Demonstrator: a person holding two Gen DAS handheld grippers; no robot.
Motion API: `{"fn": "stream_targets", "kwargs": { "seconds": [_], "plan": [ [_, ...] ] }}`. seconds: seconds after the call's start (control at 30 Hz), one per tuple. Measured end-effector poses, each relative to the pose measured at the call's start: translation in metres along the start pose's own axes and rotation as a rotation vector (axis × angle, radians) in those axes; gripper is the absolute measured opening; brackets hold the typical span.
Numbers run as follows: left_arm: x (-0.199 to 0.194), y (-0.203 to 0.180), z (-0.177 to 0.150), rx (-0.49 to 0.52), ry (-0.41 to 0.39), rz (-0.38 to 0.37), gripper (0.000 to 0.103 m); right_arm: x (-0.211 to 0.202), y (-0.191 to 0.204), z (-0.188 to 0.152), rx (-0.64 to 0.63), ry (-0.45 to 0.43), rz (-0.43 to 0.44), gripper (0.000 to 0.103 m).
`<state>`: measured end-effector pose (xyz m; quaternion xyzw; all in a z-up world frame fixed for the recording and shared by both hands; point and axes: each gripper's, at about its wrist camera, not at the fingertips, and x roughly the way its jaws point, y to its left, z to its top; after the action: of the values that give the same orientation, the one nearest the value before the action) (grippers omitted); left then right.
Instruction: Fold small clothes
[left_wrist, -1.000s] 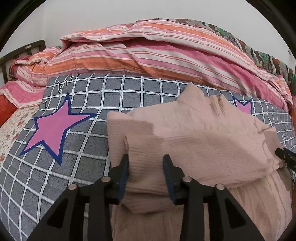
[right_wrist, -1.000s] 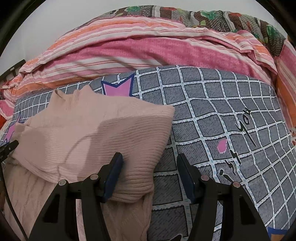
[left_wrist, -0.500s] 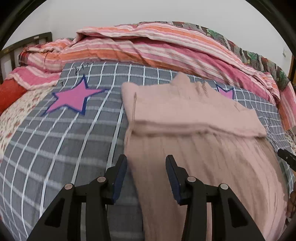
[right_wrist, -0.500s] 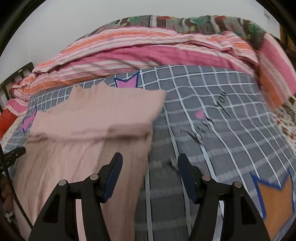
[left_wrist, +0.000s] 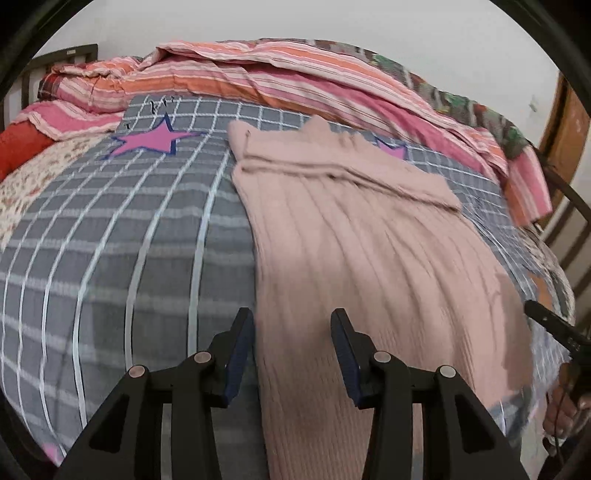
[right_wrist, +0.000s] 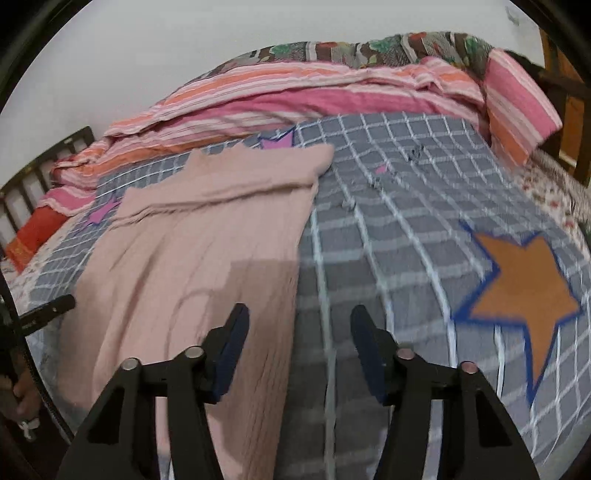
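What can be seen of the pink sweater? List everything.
The pink sweater is a dusty-pink ribbed knit lying flat on the grey checked bedspread, stretched lengthwise toward the cameras. Its far end is folded back over the body in a flat band, with a small peak at the top edge. The long ribs run down its length, slightly blurred. The left gripper sits over its near left edge and the right gripper over its near right edge; neither presses on it.

Soft, even indoor light; motion blur smears the foreground, and fisheye bending darkens the edges.
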<state>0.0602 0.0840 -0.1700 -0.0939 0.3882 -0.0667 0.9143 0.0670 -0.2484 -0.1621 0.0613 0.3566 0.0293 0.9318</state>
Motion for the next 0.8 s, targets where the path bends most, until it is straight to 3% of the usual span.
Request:
{"fn": "stream_targets", "kwargs": {
  "seconds": [0.17,0.33,0.4,0.47,0.53,0.63,0.67,0.8],
  "plan": [
    [-0.020,0.002,-0.034,-0.001,0.002,-0.026,0.041,-0.020,0.005,-0.040,-0.018,0.019,0.059,0.046],
    [-0.010,-0.002,-0.042,-0.024,0.023,-0.011,0.040,-0.015,0.017,-0.058,-0.045,0.047,0.070,0.035],
    [-0.005,-0.001,-0.042,-0.061,0.030,-0.005,0.032,-0.007,0.023,-0.060,-0.053,0.054,0.063,0.030],
    [0.000,0.002,-0.041,-0.103,0.045,-0.032,0.012,0.000,0.028,-0.061,-0.062,0.062,0.062,0.017],
    [-0.003,0.004,-0.039,-0.121,0.038,-0.059,0.009,0.005,0.030,-0.063,-0.058,0.076,0.076,0.007],
    [-0.024,0.013,-0.036,-0.119,-0.045,-0.054,0.009,-0.009,0.021,-0.059,-0.053,0.014,0.083,0.005],
    [-0.026,0.016,-0.036,-0.121,-0.045,-0.062,0.009,-0.017,0.012,-0.058,-0.026,-0.016,0.085,0.004],
    [-0.024,0.014,-0.039,-0.101,-0.018,-0.073,0.010,-0.017,-0.005,-0.059,0.014,0.007,0.079,0.004]
  ]
}}
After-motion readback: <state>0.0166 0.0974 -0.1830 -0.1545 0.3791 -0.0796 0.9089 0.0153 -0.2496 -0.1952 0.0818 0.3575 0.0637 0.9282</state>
